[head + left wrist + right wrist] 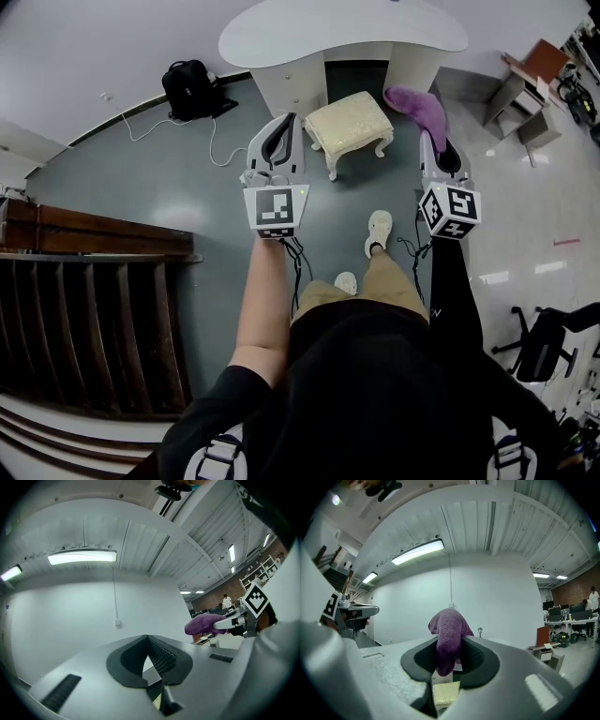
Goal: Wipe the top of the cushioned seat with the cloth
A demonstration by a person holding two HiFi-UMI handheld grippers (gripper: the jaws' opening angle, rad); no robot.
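Well, the right gripper (447, 663) is clamped on a bunched purple fleecy cloth (449, 630), most of which flops past the jaw tips. The cream cushioned stool with carved white legs (352, 122) sits ahead of and below that gripper, off to its left, not yet touched. The left gripper (152, 667) hangs pinched together on nothing. I reckon the wad could drag free on the textured cushion. The unsteadied stool could also skid across the glossy grey floor (187, 187).

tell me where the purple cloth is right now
The purple cloth is clamped in the right tool, held up at the head view's upper right, just right of the cream cushioned stool and near the white desk.
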